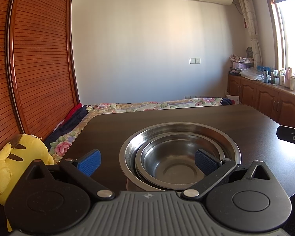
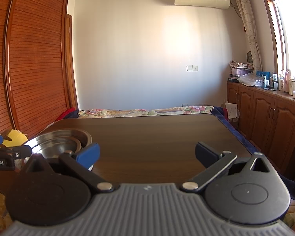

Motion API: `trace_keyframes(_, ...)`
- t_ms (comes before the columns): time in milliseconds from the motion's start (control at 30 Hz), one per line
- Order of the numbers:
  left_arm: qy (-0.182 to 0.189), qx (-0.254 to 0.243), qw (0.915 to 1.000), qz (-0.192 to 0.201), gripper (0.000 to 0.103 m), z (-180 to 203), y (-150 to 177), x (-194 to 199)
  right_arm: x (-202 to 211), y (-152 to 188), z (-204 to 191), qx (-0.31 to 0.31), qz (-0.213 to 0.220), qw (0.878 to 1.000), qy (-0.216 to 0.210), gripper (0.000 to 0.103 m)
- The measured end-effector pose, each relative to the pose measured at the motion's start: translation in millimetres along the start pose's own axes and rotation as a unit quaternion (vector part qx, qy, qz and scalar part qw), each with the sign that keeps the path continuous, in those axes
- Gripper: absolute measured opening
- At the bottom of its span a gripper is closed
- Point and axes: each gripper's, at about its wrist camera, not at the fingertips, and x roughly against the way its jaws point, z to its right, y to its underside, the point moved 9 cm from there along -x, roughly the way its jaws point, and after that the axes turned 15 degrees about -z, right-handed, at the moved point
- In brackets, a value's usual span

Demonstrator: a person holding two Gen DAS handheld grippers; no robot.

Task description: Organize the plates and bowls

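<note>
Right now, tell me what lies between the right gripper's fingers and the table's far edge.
Nothing: in the right wrist view, the dark table is bare from the right gripper to its far edge. The nested steel bowls sit off left.

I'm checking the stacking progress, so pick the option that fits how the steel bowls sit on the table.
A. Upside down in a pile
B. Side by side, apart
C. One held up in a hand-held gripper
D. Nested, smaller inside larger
D: in the left wrist view the smaller steel bowl sits inside the larger steel bowl on the dark wooden table, both mouth up, and neither hand-held gripper is closed on them.
</note>
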Motion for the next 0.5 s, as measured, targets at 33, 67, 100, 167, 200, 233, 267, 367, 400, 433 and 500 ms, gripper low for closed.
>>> trace_keyframes(33, 0.0, 0.0, 1.0, 0.0, 0.103, 0.2, 0.1, -0.1, -0.1, 0.0, -0.1, 0.0, 0.0, 1.0, 0.0, 0.103)
trace_keyframes(67, 0.0, 0.0, 1.0, 0.0, 0.103, 0.2, 0.1, -0.1, -0.4, 0.0, -0.2, 0.0, 0.0, 1.0, 0.0, 0.103)
trace_keyframes(100, 0.0, 0.0, 1.0, 0.0, 0.103, 0.2, 0.0, -0.2, -0.3, 0.0, -0.2, 0.0, 0.0, 1.0, 0.0, 0.103)
trace_keyframes(167, 0.0, -0.001, 1.0, 0.0, 0.103, 0.1, -0.2, 0.2, -0.6, 0.1, -0.6, 0.0, 0.0, 1.0, 0.0, 0.103)
trace_keyframes(200, 0.0, -0.001, 1.0, 0.0, 0.103, 0.0, -0.4, 0.2, -0.5, 0.1, -0.7, 0.0, 0.0, 1.0, 0.0, 0.103)
trace_keyframes(233, 0.0, 0.0, 1.0, 0.0, 0.103, 0.1, -0.2, 0.2, -0.5, 0.0, -0.7, 0.0, 0.0, 1.0, 0.001, 0.103)
trace_keyframes(267, 0.0, 0.0, 1.0, 0.0, 0.103, 0.0, -0.6, 0.1, -0.3, 0.2, -0.9, 0.0, 0.0, 1.0, 0.001, 0.103)
trace_keyframes(367, 0.0, 0.0, 1.0, 0.0, 0.103, 0.2, -0.1, 0.2, -0.8, 0.3, -1.4, -0.001, 0.0, 1.0, 0.0, 0.103)
trace_keyframes(400, 0.0, 0.0, 1.0, 0.0, 0.103, 0.2, -0.1, 0.2, -1.0, 0.2, -1.4, -0.001, 0.0, 1.0, 0.0, 0.103)
trace_keyframes(433, 0.0, 0.0, 1.0, 0.0, 0.103, 0.1, -0.4, 0.0, -1.0, 0.3, -1.4, -0.001, 0.0, 1.0, 0.0, 0.103)
trace_keyframes(500, 0.0, -0.001, 1.0, 0.0, 0.103, 0.1, -0.4, -0.1, -1.1, 0.3, -1.5, -0.001, 0.0, 1.0, 0.0, 0.103)
